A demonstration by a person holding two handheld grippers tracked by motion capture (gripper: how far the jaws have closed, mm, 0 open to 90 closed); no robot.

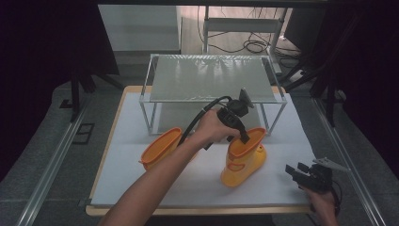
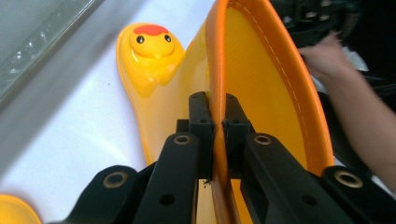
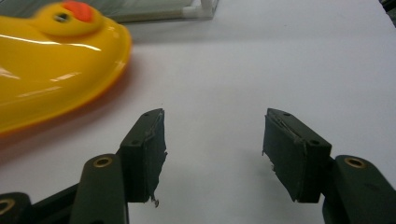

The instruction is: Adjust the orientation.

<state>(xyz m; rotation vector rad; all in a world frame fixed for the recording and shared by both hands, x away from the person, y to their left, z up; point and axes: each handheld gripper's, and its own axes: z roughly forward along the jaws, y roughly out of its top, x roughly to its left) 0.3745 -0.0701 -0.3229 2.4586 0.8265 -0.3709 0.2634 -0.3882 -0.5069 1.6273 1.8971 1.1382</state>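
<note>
A yellow duck-faced rain boot [image 1: 244, 159] stands upright on the white table, orange rim on top. My left gripper [image 1: 244, 137] is shut on that orange rim [image 2: 215, 70], one jaw inside the boot and one outside, as the left gripper view shows with the duck face [image 2: 152, 43] beyond. A second boot [image 1: 161, 147] lies on its side to the left, behind my left forearm. My right gripper [image 1: 297, 170] stands open near the table's front right corner with nothing between its fingertips [image 3: 212, 154]; the boot's yellow toe [image 3: 56, 70] shows at its upper left.
A metal-framed shelf [image 1: 211, 77] with a glass top stands at the back of the white table [image 1: 141, 183]. The table's front edge runs just below my right hand. Dark frame rails flank the table on both sides.
</note>
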